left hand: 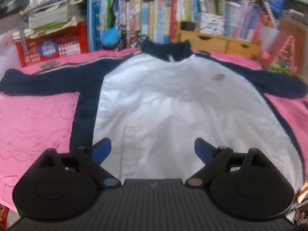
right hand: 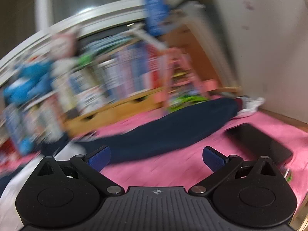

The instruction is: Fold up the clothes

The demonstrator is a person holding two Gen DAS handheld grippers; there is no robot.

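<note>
We see the left gripper [left hand: 152, 151] spread wide and empty above the white jacket with navy sleeves [left hand: 173, 104], flat ahead on the pink patterned cloth [left hand: 36, 119]. The right gripper [right hand: 156, 158] is also wide, empty; a navy sleeve [right hand: 173, 132] lies ahead of it, bookshelves [left hand: 154, 19] behind.

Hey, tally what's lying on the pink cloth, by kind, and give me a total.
Jackets: 1, white with navy sleeves
Phones or dark slabs: 1
Small grey items, too blurred to name: 1
Total: 3 on the pink cloth
</note>
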